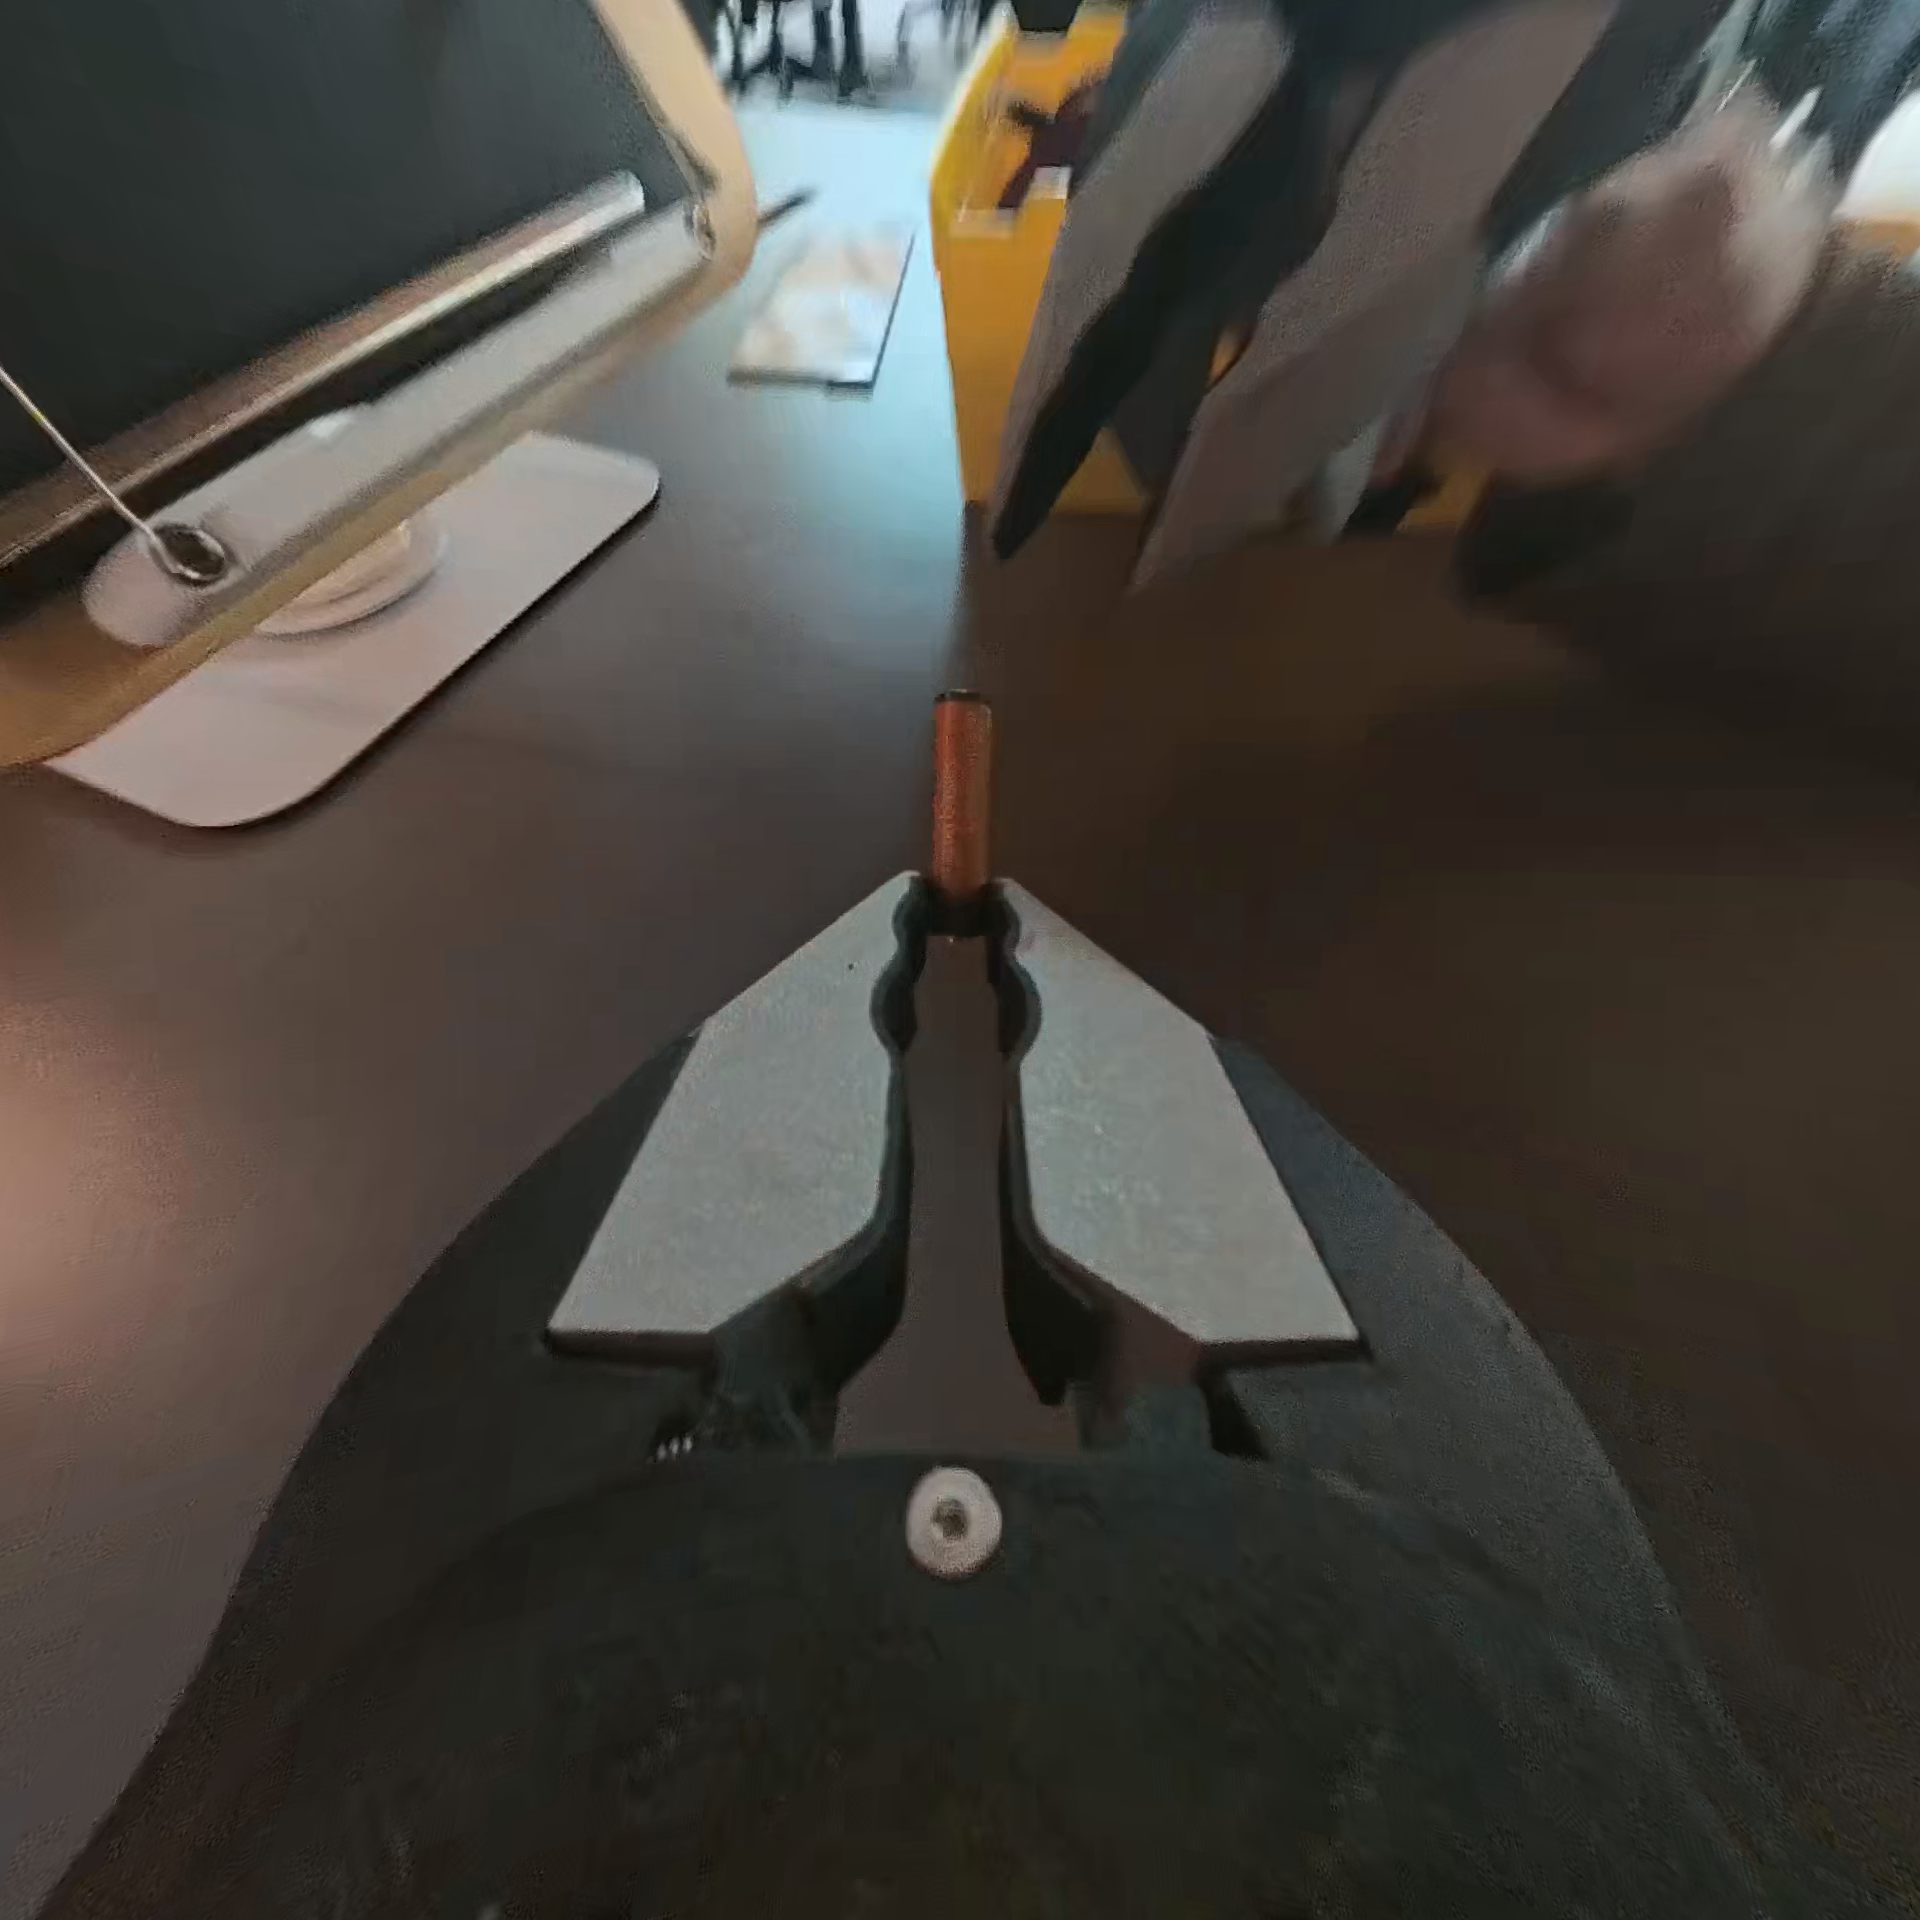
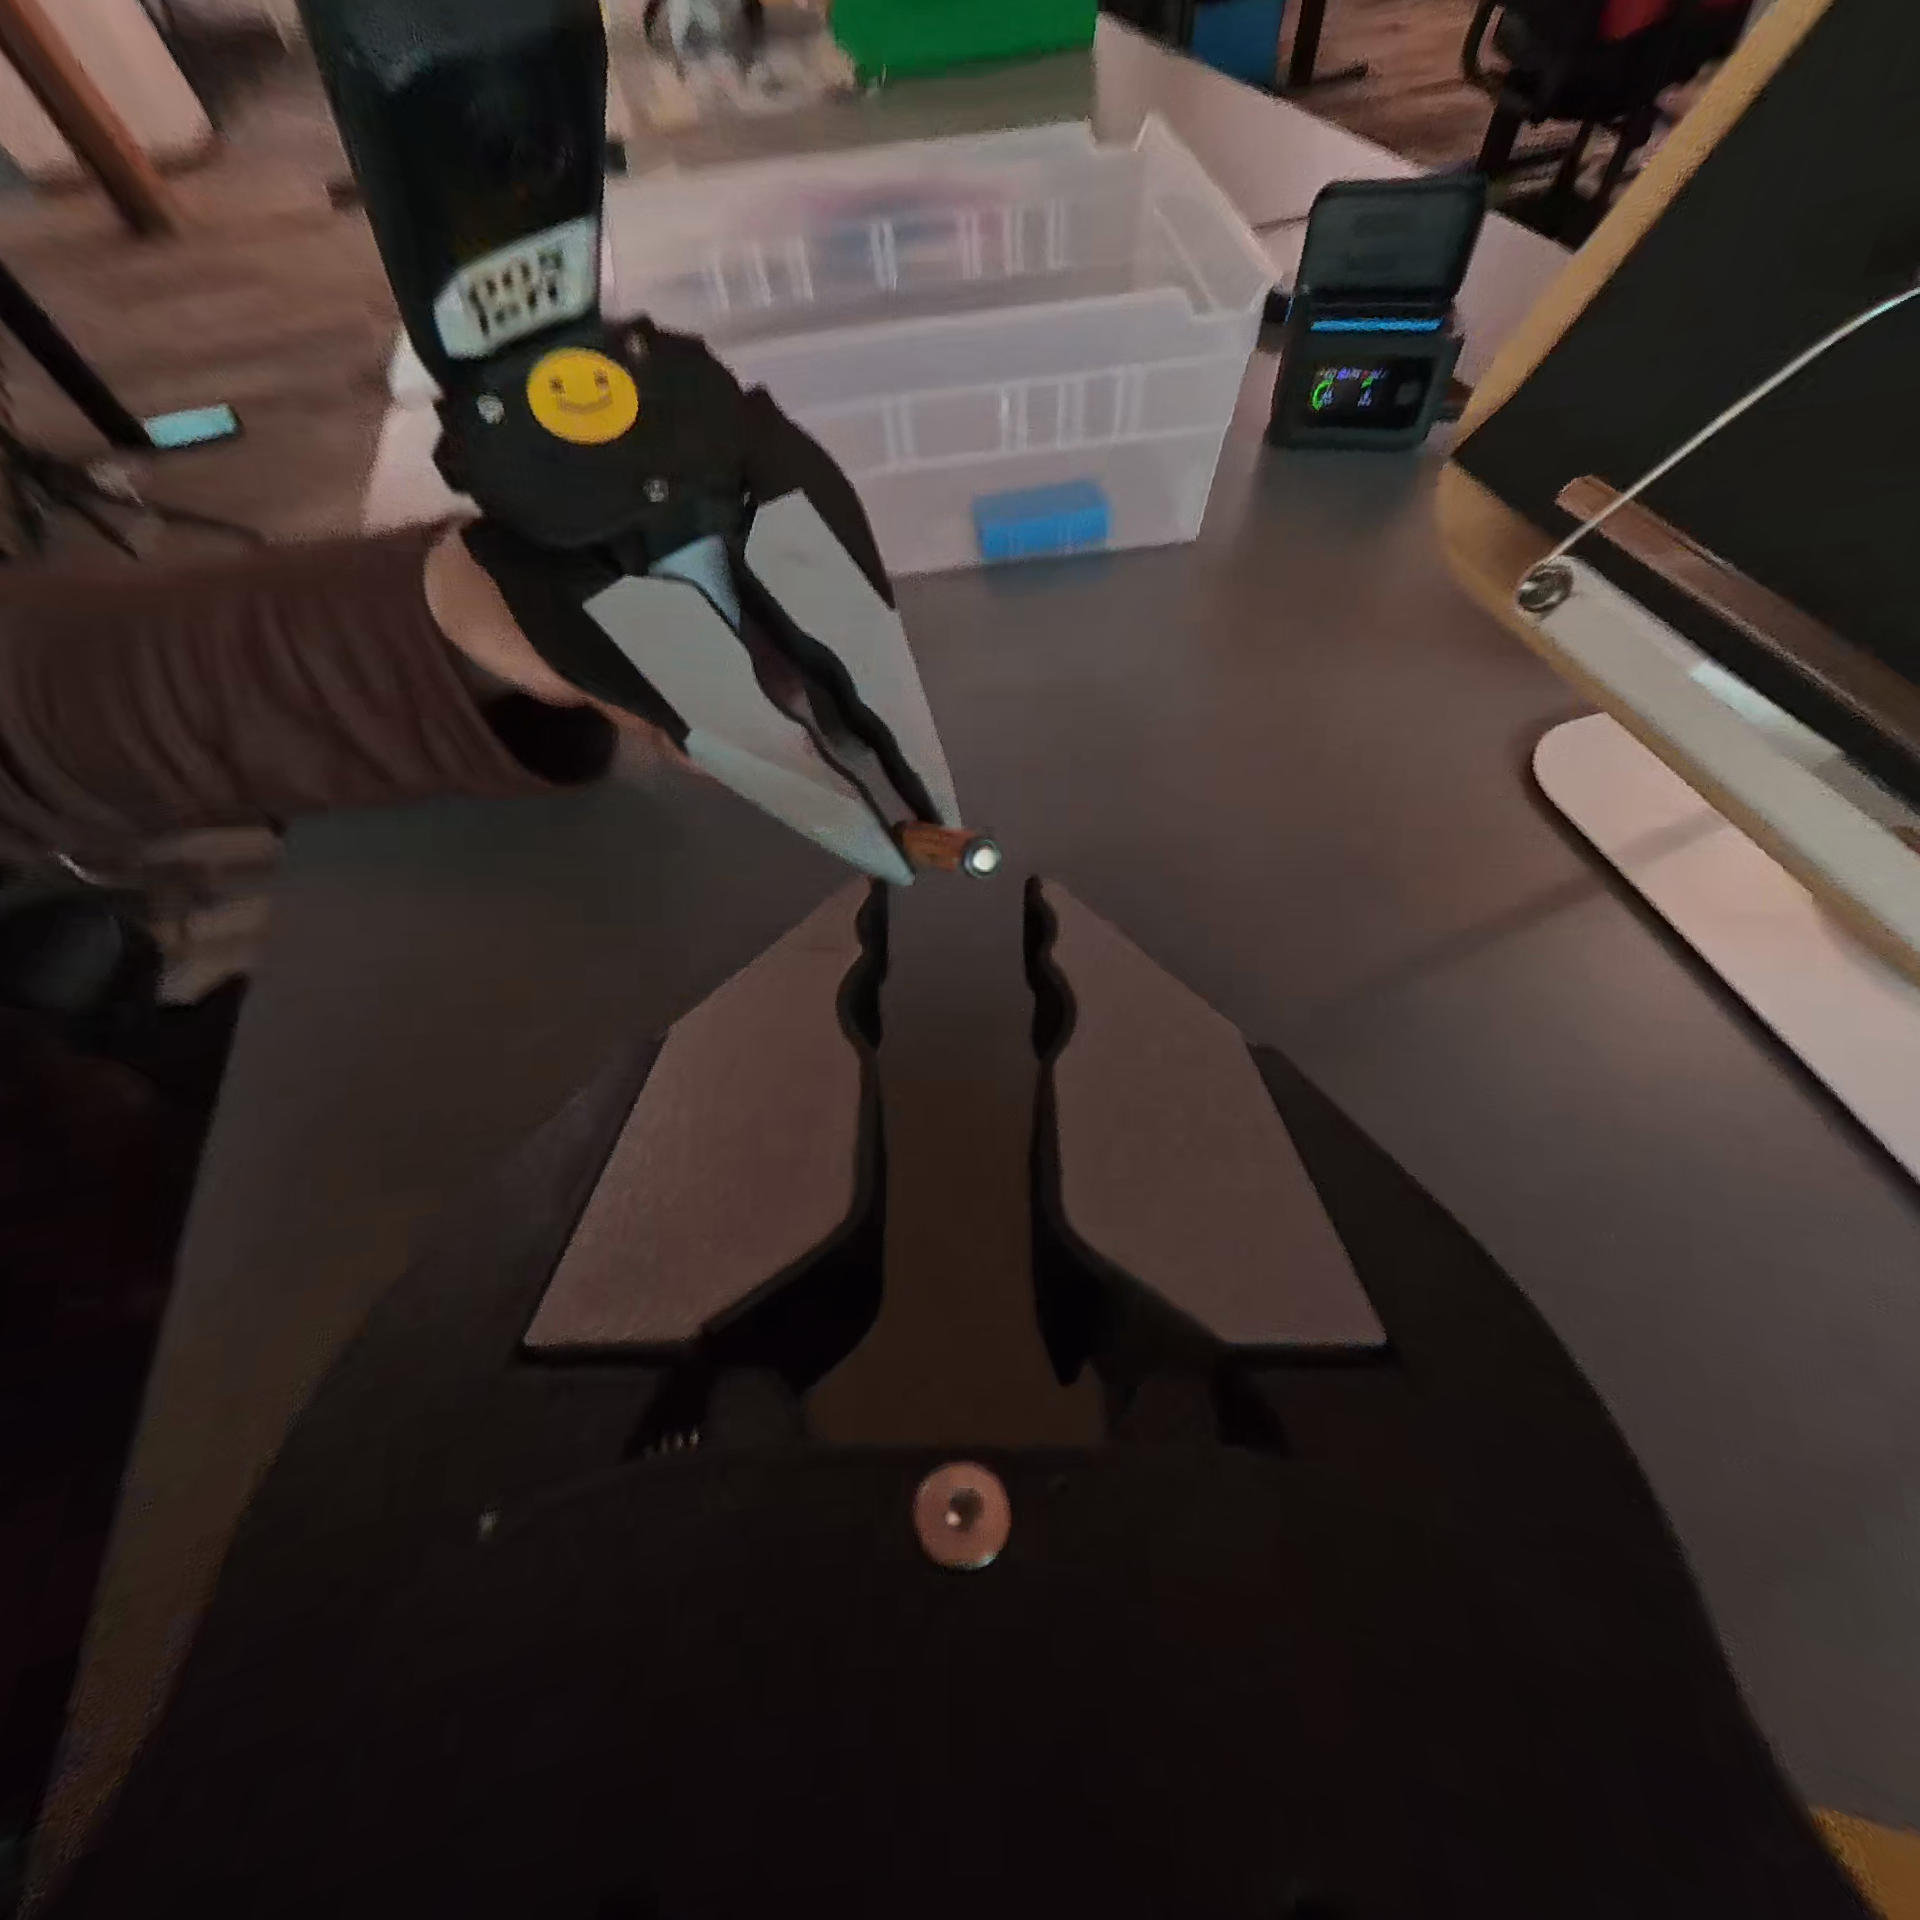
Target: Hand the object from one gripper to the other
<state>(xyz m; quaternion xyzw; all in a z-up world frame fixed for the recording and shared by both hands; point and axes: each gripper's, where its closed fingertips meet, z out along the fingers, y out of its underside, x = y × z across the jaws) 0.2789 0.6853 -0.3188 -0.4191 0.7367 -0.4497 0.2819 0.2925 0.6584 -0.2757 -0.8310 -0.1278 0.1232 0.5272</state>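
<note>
Left claw (image 1: 961,914) pinches one copper cylinder (image 1: 962,795); right claw (image 2: 954,896) gapes beside it.

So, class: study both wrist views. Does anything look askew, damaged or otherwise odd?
Nothing looks damaged or spilled. One oddity: the left gripper pinches the copper-coloured battery only by its very end, so most of it sticks out unsupported. The right gripper is open just short of it.

An office or lab workspace: a dark desk (image 2: 1299,727) carries a monitor on its stand (image 1: 343,665) left of the left fingers, a clear storage bin (image 2: 987,343) and a small lit device (image 2: 1361,343) beyond the right fingers.
</note>
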